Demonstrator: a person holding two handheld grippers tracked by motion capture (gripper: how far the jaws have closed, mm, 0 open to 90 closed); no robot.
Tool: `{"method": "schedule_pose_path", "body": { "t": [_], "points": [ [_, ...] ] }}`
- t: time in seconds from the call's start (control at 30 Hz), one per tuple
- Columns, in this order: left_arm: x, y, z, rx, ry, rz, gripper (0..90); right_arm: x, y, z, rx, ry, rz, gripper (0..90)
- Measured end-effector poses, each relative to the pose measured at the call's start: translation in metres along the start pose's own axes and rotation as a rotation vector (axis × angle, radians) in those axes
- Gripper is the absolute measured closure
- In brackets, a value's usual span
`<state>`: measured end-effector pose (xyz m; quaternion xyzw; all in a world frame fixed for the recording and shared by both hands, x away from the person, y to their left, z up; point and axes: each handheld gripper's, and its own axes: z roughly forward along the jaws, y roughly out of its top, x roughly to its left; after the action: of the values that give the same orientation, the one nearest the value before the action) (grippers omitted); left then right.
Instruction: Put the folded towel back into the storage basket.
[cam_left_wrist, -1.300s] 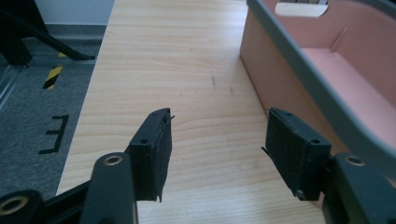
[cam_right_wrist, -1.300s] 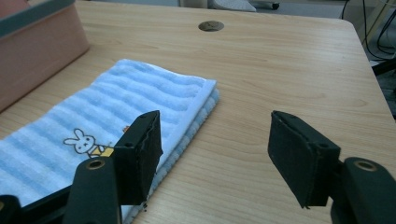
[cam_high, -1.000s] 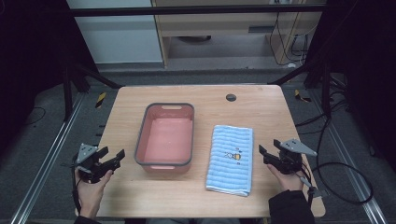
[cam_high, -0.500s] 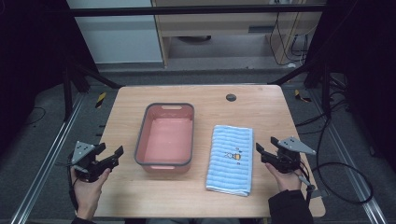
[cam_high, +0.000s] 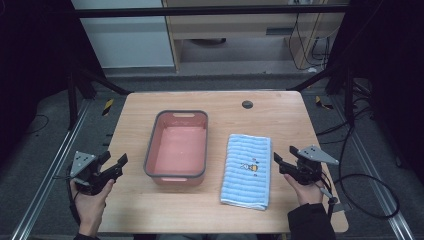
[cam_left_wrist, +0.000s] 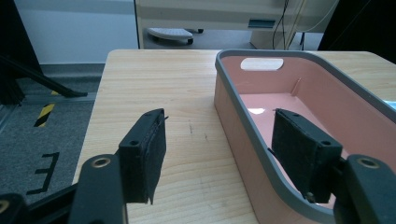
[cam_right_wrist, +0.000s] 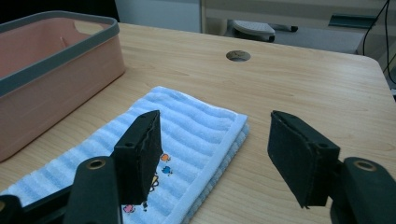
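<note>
A pink tub (cam_high: 176, 145) with a grey rim stands empty at the middle of the wooden table (cam_high: 280, 115). Right of it lies a folded blue striped towel (cam_high: 246, 170) with a small embroidered figure. My left gripper (cam_high: 116, 161) is at the table's left edge, apart from the tub and pointing toward it. Its jaws have just been closing a little but stand open with nothing between them. In the left gripper view the left gripper (cam_left_wrist: 219, 140) faces the tub's near corner (cam_left_wrist: 336, 102). My right gripper (cam_high: 284, 155) is open just right of the towel; the right gripper (cam_right_wrist: 215, 140) looks over the towel (cam_right_wrist: 196, 126) and tub (cam_right_wrist: 56, 88).
A round cable hole (cam_high: 247, 104) sits near the table's far edge. Metal frame rails (cam_high: 47, 175) run along both sides below the table, and cables (cam_high: 365, 185) trail on the floor at the right. Bare wood lies in front of the tub.
My left gripper has drifted slightly toward the table's left edge. The right gripper, tub and towel have kept still.
</note>
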<state>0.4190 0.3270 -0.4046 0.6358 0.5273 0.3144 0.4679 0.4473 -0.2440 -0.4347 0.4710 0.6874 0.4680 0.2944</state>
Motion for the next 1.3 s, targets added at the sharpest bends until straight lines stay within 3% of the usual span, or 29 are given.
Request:
{"method": "schedule_pose_path", "body": {
  "t": [0.53,0.87,1.1,1.3],
  "points": [
    [0.0,0.0,0.001,0.012,-0.002,0.005,45.0,0.0,0.0,0.001,0.017,0.008,0.0,35.3],
    [-0.001,-0.001,0.002,0.022,0.0,0.011,46.1,-0.003,-0.002,0.002,0.034,-0.003,0.001,35.7],
    [-0.01,0.005,0.001,0.003,-0.028,0.012,47.4,-0.003,0.004,0.003,0.028,0.003,-0.001,36.2],
    [-0.027,0.01,0.003,-0.003,-0.067,0.039,47.9,-0.006,0.011,0.004,0.018,0.003,0.002,36.9]
  ]
}}
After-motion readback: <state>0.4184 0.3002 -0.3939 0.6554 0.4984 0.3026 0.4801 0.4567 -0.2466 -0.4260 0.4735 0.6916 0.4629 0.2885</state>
